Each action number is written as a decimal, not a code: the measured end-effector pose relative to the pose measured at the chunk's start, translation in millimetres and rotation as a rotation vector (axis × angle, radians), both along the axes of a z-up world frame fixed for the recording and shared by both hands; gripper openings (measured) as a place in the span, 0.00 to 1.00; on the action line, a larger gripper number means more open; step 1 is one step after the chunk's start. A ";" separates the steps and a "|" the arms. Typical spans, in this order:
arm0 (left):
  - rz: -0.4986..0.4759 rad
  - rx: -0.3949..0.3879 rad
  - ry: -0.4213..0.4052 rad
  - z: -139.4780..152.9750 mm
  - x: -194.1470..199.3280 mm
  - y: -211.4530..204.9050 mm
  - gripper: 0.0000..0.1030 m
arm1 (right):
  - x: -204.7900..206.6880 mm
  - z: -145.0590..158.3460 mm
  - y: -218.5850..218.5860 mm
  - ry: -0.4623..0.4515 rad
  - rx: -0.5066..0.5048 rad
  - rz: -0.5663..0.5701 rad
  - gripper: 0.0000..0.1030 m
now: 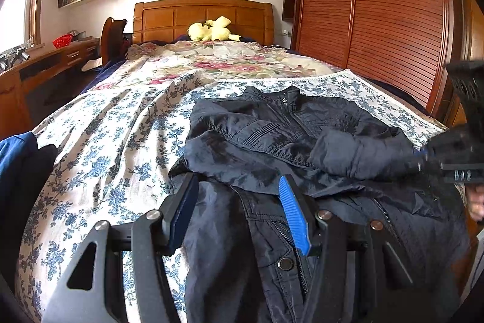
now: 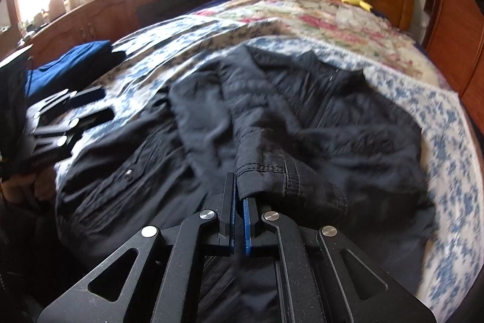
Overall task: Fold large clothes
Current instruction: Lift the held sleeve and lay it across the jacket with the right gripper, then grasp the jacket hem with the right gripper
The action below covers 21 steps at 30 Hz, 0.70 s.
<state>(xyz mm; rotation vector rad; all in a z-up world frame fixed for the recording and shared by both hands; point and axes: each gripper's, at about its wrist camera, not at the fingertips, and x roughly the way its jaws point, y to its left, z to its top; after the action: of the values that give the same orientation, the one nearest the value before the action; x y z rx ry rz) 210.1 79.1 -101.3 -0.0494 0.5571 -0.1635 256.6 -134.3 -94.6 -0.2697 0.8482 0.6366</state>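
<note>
Right now your right gripper [image 2: 239, 202] is clamped on the ribbed cuff of the dark navy zip jacket [image 2: 272, 117], spread on the blue-flowered bedsheet [image 1: 115, 141]. Your left gripper [image 1: 239, 196] stands half-open, empty, over its near hem.

Left wrist: low over bed's foot, facing headboard [image 1: 202, 17].
Right wrist: close above jacket [image 2: 272, 117], tilted down.
Shared: jacket, bedspread [image 1: 106, 141], headboard.

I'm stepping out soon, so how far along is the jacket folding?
Early. Done: jacket lies on the bed, one sleeve across its chest. In hand: right gripper pinches the other cuff; left gripper open. Left: lay that sleeve, fold the body.
</note>
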 end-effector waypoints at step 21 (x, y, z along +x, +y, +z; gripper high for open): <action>-0.012 0.017 -0.008 2.4 -4.7 -8.0 0.53 | -32.6 17.9 -45.1 -0.048 -0.015 -0.109 0.40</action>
<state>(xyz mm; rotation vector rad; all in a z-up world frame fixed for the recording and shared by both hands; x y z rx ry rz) 205.4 71.1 -98.9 -0.0288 0.5508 -0.1705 224.1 -179.4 -76.7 -0.2497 0.8162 0.5199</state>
